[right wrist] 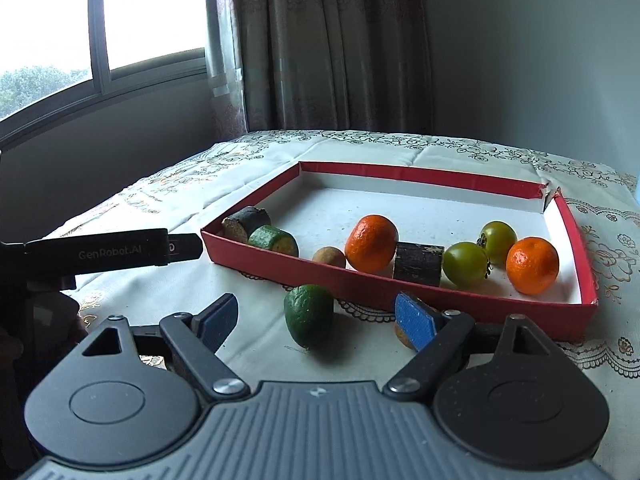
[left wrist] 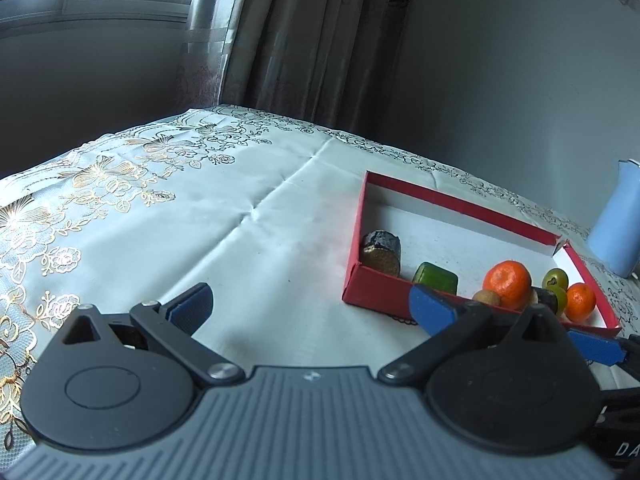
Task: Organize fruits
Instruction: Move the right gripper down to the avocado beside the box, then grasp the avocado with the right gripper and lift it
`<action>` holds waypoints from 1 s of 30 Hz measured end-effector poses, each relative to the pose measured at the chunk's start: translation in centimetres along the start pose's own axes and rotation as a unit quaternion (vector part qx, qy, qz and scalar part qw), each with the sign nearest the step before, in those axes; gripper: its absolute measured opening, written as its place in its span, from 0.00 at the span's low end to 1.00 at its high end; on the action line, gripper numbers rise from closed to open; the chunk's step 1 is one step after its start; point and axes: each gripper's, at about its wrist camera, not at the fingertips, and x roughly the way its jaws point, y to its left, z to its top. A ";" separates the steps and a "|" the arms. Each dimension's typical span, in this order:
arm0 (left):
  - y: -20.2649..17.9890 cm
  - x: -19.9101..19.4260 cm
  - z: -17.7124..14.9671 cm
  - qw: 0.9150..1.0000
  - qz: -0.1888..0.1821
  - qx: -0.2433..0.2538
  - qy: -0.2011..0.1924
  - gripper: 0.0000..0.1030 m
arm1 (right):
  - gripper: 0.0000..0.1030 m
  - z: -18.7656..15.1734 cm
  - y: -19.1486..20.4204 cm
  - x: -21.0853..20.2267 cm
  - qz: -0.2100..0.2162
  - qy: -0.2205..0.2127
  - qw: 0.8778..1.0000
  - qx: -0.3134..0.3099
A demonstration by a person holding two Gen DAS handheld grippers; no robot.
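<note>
Daylit window (right wrist: 100,20), patterned curtain (right wrist: 320,40), grey wall (right wrist: 540,60).

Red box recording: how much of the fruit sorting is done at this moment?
Mostly done: the red box already holds two oranges, two green fruits, a small brown fruit and three cut pieces. Nothing is in hand; the right gripper is open around the avocado lying outside the box. Left: that avocado and a brownish piece behind one fingertip. The left gripper is open, empty.

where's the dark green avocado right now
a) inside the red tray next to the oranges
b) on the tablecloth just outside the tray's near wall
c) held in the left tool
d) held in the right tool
b: the avocado lies on the tablecloth in front of the red tray, between the open fingers of the right tool, not gripped.
</note>
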 end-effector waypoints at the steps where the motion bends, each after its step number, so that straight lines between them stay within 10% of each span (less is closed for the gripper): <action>1: 0.0 0.0 0.0 1.000 0.000 0.000 0.001 1.00 | 0.84 0.1 0.3 0.1 -0.003 0.002 1.000 -0.007; 17: 0.2 0.0 0.0 1.000 -0.001 -0.005 0.003 1.00 | 0.71 0.5 1.8 2.5 -0.011 0.042 0.998 -0.040; 22: 0.1 0.0 -0.1 1.000 -0.001 -0.003 0.002 1.00 | 0.32 0.5 1.1 3.0 -0.021 0.049 0.998 -0.025; 30: 0.1 0.1 -0.1 1.000 0.001 -0.001 0.003 1.00 | 0.29 0.6 0.9 1.7 -0.008 0.025 1.000 -0.012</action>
